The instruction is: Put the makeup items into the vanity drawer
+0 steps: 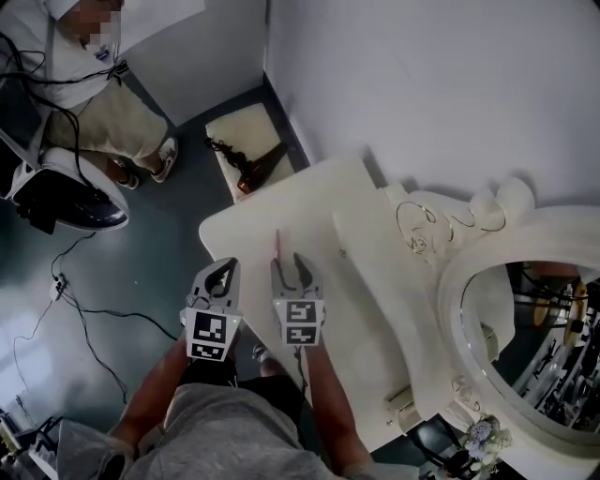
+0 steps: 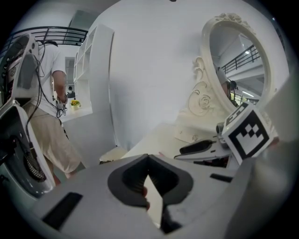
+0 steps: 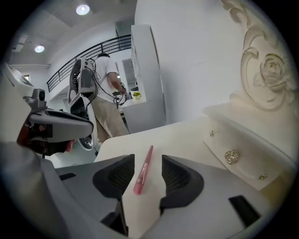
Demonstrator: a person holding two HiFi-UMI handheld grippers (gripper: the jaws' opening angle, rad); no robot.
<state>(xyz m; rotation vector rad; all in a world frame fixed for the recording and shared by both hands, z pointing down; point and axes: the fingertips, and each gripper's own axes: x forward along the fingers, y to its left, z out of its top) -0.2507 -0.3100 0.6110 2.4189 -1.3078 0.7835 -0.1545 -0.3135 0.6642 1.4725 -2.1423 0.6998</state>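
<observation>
Judging by its looks, we take the pink makeup pencil [image 3: 143, 170] for a light, stiff, smooth stick that could roll or slip, so we would pinch it across the barrel near mid-length. It lies flat on the vanity top [image 1: 281, 202], its near end between the spread jaws of our right gripper [image 3: 148, 176], neither pad touching it. Its long axis runs near to far, slim tip pointing away from us. Our left gripper [image 2: 148, 179], pressed together and empty, hovers just to the left.

A white wall [image 1: 422, 84] is rising beside dark floor [image 1: 150, 244], where black cables [image 1: 58, 279] are trailing; ceiling spotlights [image 3: 82, 9] are glowing.
</observation>
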